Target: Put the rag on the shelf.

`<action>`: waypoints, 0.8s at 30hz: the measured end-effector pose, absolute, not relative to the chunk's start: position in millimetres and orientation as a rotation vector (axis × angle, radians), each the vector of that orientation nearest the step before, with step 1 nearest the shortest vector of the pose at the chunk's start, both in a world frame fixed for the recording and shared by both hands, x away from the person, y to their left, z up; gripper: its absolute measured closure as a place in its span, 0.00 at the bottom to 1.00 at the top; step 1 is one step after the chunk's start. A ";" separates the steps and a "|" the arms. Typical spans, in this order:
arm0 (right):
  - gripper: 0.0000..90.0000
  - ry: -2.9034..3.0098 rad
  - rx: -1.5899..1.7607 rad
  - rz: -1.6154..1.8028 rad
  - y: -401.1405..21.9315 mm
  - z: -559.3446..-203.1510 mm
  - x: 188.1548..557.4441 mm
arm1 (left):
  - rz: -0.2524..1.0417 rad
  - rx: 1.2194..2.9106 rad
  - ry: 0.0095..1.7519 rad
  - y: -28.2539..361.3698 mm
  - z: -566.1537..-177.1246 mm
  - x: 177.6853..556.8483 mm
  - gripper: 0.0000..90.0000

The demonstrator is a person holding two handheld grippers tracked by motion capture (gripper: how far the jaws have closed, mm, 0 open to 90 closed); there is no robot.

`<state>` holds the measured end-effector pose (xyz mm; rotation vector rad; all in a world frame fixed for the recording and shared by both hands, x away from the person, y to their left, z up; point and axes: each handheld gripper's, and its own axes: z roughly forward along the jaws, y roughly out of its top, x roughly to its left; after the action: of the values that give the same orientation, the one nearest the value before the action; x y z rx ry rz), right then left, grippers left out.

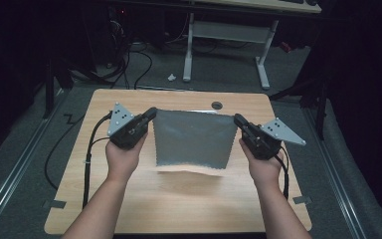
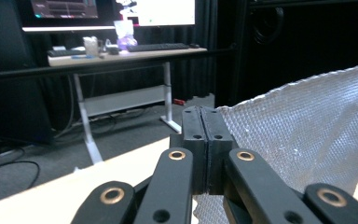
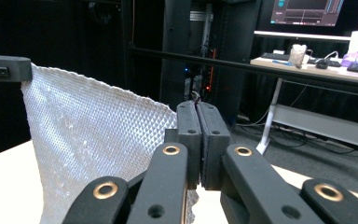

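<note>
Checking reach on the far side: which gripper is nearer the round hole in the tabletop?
Right. The right gripper grips the cloth corner just right of the hole; the left gripper is farther left.

No text, label, brand, number or sign can be read anywhere in these views. The monitors (image 2: pixel 112 11) on the far desk glow with windows whose contents are too small and blurred to make out, and the one (image 3: pixel 307 11) at the far right of the right gripper view shows the same unreadable blur. The small items beside the keyboard (image 2: pixel 158 46) on that desk carry no marking that can be told.
</note>
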<state>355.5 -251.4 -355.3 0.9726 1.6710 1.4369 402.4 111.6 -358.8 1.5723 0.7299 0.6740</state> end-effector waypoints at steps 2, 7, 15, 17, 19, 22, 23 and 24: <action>1.00 1.664 0.964 1.432 -250.5 -351.6 360.7 | 0.693 1.573 0.731 110.5 -355.1 406.7 1.00; 1.00 1.668 0.970 1.421 -248.3 -345.2 375.0 | 0.728 1.602 0.745 107.8 -351.5 422.2 1.00; 1.00 1.675 1.000 1.393 -246.6 -340.4 408.2 | 0.757 1.637 0.787 100.9 -343.0 450.2 1.00; 1.00 1.673 1.010 1.391 -247.0 -339.2 416.5 | 0.766 1.638 0.794 99.0 -341.4 456.3 1.00; 1.00 1.675 1.013 1.387 -247.0 -338.0 424.2 | 0.774 1.636 0.804 97.8 -340.2 462.9 1.00; 1.00 1.676 1.017 1.373 -246.3 -337.5 434.8 | 0.774 1.647 0.825 94.7 -337.9 474.2 1.00; 1.00 1.676 1.017 1.373 -246.3 -337.5 434.8 | 0.774 1.647 0.825 94.7 -337.9 474.2 1.00; 1.00 1.678 1.035 1.365 -246.9 -338.8 444.1 | 0.778 1.652 0.841 92.1 -336.9 480.9 1.00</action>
<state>444.1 -246.9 -338.8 1.0346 1.6777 1.3645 480.9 92.1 -336.9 1.6521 0.8406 0.7778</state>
